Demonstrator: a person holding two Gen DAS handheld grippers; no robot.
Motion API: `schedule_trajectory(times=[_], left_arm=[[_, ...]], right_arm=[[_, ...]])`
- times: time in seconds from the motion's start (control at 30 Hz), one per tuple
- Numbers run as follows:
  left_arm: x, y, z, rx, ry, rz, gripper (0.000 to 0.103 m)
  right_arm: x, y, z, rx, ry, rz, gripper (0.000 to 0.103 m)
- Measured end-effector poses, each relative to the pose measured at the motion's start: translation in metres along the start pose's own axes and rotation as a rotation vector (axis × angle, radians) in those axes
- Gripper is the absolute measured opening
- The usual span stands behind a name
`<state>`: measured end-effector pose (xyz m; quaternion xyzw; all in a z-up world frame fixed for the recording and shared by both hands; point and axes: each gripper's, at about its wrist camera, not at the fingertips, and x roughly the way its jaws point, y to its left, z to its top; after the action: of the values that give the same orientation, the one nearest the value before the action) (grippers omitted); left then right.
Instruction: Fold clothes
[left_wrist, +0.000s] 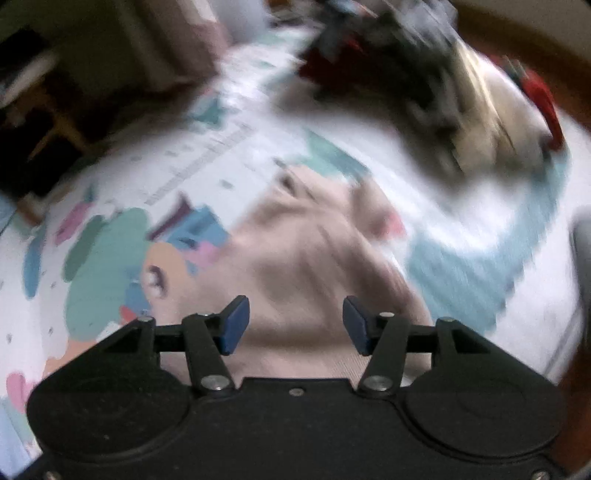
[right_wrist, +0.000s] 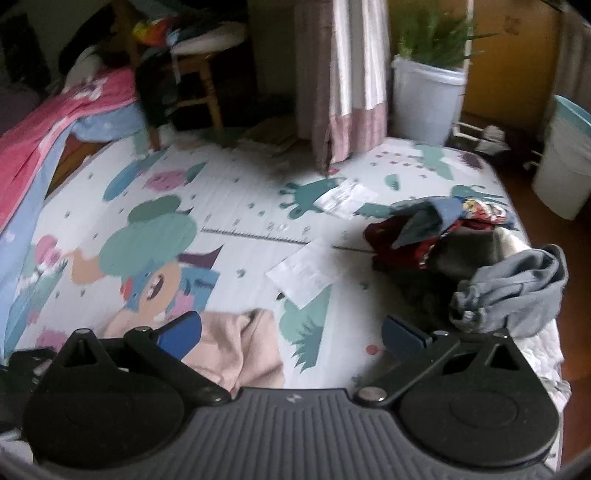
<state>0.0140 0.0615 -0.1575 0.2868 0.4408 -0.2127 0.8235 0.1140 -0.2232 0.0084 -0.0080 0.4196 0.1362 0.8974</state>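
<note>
A pale pink garment (left_wrist: 295, 266) lies crumpled on the cartoon-printed play mat (left_wrist: 207, 155), blurred in the left wrist view. My left gripper (left_wrist: 295, 325) hangs just above its near part, open, with nothing between the blue pads (left_wrist: 234, 325). In the right wrist view a corner of the same pink garment (right_wrist: 236, 350) lies near the left finger. My right gripper (right_wrist: 291, 336) stands wide open above the mat (right_wrist: 240, 206) and holds nothing. A heap of unfolded clothes (right_wrist: 443, 240), dark red, grey and blue, sits at the mat's right side.
Two white papers (right_wrist: 306, 273) lie mid-mat. A grey garment (right_wrist: 517, 291) tops the heap near my right finger. A pink and blue blanket (right_wrist: 55, 129) drapes at the left; a wooden stool (right_wrist: 199, 77), curtain (right_wrist: 347, 81), potted plant (right_wrist: 428, 92) and a white bin (right_wrist: 565, 162) stand beyond.
</note>
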Motion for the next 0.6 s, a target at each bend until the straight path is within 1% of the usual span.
schedule_trajectory(times=[0.07,0.13,0.2,0.3,0.4,0.43,0.5,0.6], left_arm=[[0.009,-0.005,-0.011,0.041,0.033,0.001,0.056],[0.019,0.001,-0.021,0.028,0.066,0.009,0.056],[0.026,0.006,-0.025,0.044,0.076,0.03,0.056],[0.035,0.014,-0.018,0.064,0.07,0.028,0.056],[0.043,0.038,0.003,0.012,0.067,0.017,0.056],[0.049,0.048,0.01,-0.024,0.086,0.013,0.056],[0.063,0.079,0.016,-0.156,0.128,0.035,0.056],[0.081,0.125,0.008,-0.41,0.154,0.065,0.056]], right_arm=[[0.006,0.003,-0.004,-0.02,0.025,0.007,0.103],[0.011,0.005,-0.005,-0.022,0.057,0.002,0.103],[0.011,0.006,-0.003,-0.008,0.067,0.01,0.103],[0.009,0.008,-0.002,0.004,0.063,0.036,0.103],[0.015,0.011,-0.002,0.0,0.069,0.035,0.103],[0.021,0.012,-0.004,0.003,0.072,0.033,0.103],[0.033,0.008,-0.006,0.018,0.107,0.021,0.103],[0.042,0.004,-0.01,0.043,0.14,0.001,0.103]])
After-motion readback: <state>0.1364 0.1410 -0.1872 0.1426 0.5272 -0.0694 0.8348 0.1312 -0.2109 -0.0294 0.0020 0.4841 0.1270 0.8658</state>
